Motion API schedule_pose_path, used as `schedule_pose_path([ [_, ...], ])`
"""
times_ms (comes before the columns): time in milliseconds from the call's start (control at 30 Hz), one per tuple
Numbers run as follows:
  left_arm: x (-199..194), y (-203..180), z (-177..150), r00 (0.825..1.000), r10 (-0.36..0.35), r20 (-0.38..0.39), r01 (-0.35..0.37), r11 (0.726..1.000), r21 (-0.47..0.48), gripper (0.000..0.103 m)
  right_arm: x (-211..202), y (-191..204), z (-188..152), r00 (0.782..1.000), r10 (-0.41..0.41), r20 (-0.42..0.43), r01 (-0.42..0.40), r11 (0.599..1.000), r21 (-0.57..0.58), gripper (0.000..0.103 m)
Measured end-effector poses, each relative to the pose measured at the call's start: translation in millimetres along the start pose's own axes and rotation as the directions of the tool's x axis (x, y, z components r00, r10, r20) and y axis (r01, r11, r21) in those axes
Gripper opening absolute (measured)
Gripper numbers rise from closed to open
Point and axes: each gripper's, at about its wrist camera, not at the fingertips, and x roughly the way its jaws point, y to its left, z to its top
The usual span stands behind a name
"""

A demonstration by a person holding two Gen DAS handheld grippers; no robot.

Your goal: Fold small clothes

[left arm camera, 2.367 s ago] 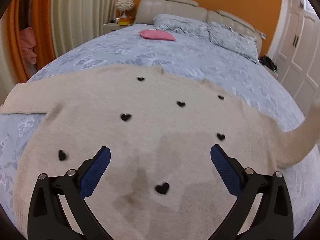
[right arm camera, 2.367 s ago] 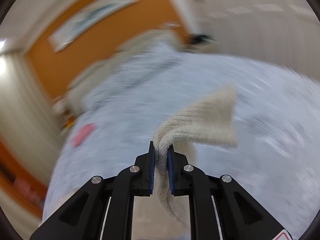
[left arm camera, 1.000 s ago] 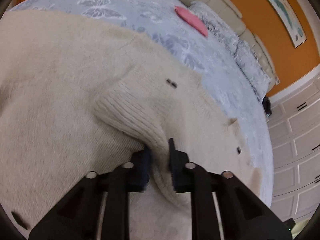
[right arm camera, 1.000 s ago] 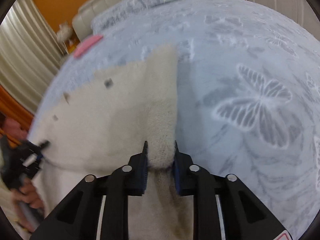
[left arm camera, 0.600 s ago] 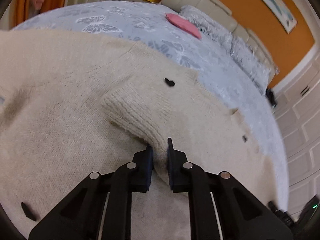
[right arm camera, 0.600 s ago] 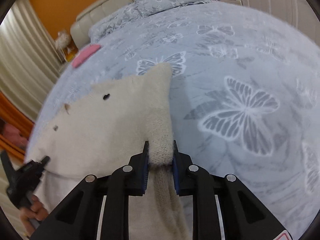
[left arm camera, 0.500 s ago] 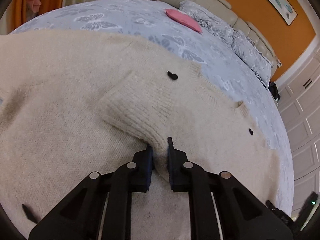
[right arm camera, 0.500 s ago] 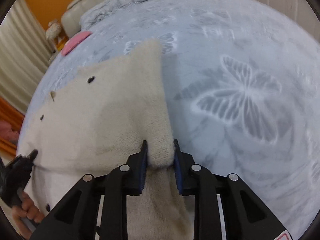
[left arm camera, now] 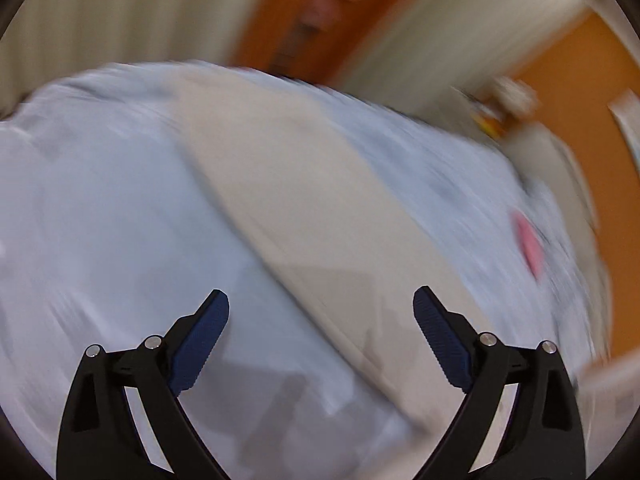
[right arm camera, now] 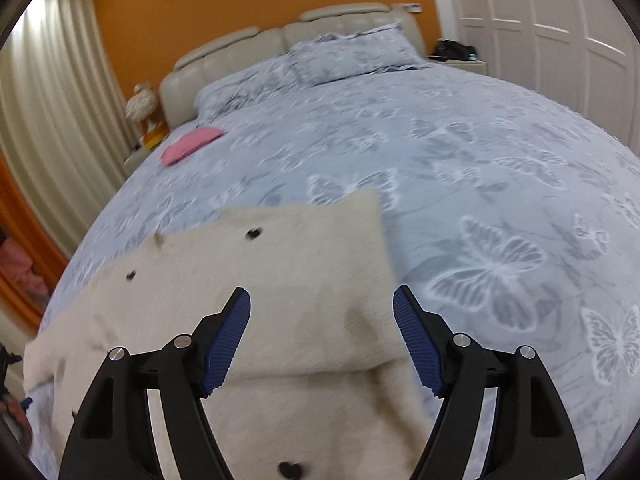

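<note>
A cream knitted sweater (right arm camera: 304,276) with small black hearts lies on the blue butterfly-print bed cover (right arm camera: 500,184). Its right sleeve lies folded across the body. My right gripper (right arm camera: 322,300) is open and empty just above that fold. In the left wrist view the picture is blurred by motion: my left gripper (left arm camera: 320,300) is open and empty above the sweater's left edge (left arm camera: 304,208) and the cover (left arm camera: 100,220).
A pink folded item (right arm camera: 190,144) lies near the pillows (right arm camera: 348,54) at the bed's head; it also shows in the left wrist view (left arm camera: 528,240). Curtains (right arm camera: 52,112) hang at the left, and white wardrobe doors (right arm camera: 560,28) stand at the right.
Both grippers have let go of the sweater sleeves and opened. The left gripper has swung left fast, so its view is blurred. The right gripper has drawn back a little.
</note>
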Motion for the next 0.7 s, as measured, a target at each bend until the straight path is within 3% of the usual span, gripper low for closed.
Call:
schedule_pose_path([
  [100, 16, 40, 44, 0.995, 0.088, 0.051, -0.081, 0.988, -0.131, 0.091, 2, 15, -8, 1.0, 0.008, -0.006, -0.008, 0.999, -0.046, 0.072],
  [167, 25, 55, 60, 0.994, 0.079, 0.076, -0.063, 0.979, -0.193, 0.091, 5, 26, -14, 1.0, 0.005, -0.015, -0.006, 0.996, -0.087, 0.072],
  [233, 33, 54, 71, 0.991, 0.091, 0.102, -0.07, 0.979, -0.193, 0.09, 9, 34, -19, 1.0, 0.002, -0.026, -0.005, 0.994, -0.112, 0.073],
  [300, 39, 49, 78, 0.991, 0.077, 0.109, -0.058, 0.984, -0.167, 0.062, 12, 40, -22, 0.999, 0.0, -0.036, -0.005, 0.991, -0.132, 0.073],
  [333, 42, 46, 81, 0.995, 0.031, 0.092, -0.017, 0.988, -0.155, 0.026, 13, 41, -23, 0.999, -0.001, -0.039, -0.005, 0.99, -0.138, 0.073],
  [367, 46, 43, 82, 0.997, 0.024, 0.069, -0.013, 0.987, -0.159, 0.011, 14, 42, -24, 0.999, -0.003, -0.041, -0.003, 0.99, -0.144, 0.073],
  [467, 30, 13, 78, 0.991, -0.012, 0.133, 0.032, 0.989, -0.144, 0.009, 15, 39, -23, 0.999, -0.007, -0.042, 0.001, 0.991, -0.131, 0.073],
  [600, -5, -61, 58, 0.976, -0.161, 0.147, 0.158, 0.987, 0.032, 0.008, 14, 25, -18, 0.999, 0.008, -0.047, -0.011, 0.998, -0.061, 0.073],
  [700, -38, -133, 20, 0.935, -0.35, 0.06, 0.334, 0.924, 0.186, 0.008, 12, 11, -13, 0.998, 0.032, -0.05, -0.032, 0.999, 0.013, 0.073],
])
